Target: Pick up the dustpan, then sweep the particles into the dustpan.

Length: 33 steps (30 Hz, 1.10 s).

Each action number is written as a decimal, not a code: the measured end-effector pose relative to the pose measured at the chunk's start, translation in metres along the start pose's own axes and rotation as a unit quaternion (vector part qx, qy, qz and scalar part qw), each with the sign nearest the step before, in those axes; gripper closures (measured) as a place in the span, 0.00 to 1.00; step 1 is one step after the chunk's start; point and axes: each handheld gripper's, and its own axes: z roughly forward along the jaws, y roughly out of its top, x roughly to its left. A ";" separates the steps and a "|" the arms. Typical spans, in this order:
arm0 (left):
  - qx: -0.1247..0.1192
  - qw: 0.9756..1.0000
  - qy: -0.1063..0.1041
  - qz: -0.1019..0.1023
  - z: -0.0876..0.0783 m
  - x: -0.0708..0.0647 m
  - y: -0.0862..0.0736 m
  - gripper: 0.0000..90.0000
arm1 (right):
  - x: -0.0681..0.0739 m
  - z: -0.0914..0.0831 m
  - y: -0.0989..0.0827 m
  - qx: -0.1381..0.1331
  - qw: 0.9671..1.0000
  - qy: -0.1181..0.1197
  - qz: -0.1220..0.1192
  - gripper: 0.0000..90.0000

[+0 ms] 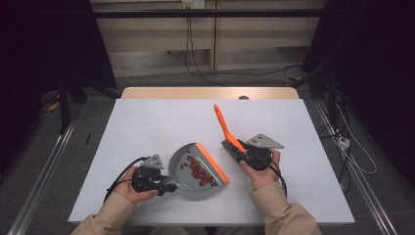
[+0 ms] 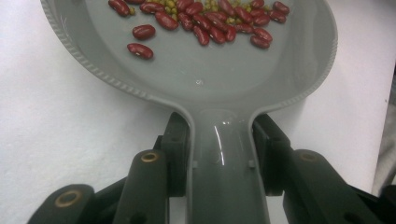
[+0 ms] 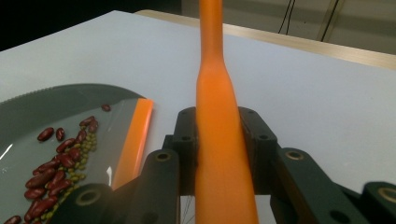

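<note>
White tabletop (image 1: 147,127) carries the work, with dark curtains beyond. On it rests the grey dustpan (image 1: 188,172), its handle clamped in the left gripper (image 1: 164,186) so it stays steady. The right gripper (image 1: 234,149) is closed on the orange brush handle (image 1: 222,125), likely to sweep. Red beans (image 1: 200,174) lie by the pan's orange lip. No writing is legible.

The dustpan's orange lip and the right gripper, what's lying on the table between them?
Nothing: in the high view, bare white table separates the dustpan, beans inside, from the right gripper clamping the orange brush handle.
</note>
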 end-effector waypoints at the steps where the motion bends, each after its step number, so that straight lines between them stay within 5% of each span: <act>1: -0.001 1.000 -0.001 -0.001 0.000 0.000 0.000 0.70 | -0.001 0.000 0.000 0.000 1.000 0.001 0.001 0.79; 13: -0.009 1.000 0.003 -0.009 -0.004 0.003 -0.002 0.70 | -0.004 -0.001 0.000 0.002 1.000 0.001 0.002 0.79; 33: -0.034 0.998 0.038 -0.046 -0.018 0.015 -0.006 0.70 | -0.024 -0.013 -0.005 -0.001 1.000 -0.010 0.017 0.79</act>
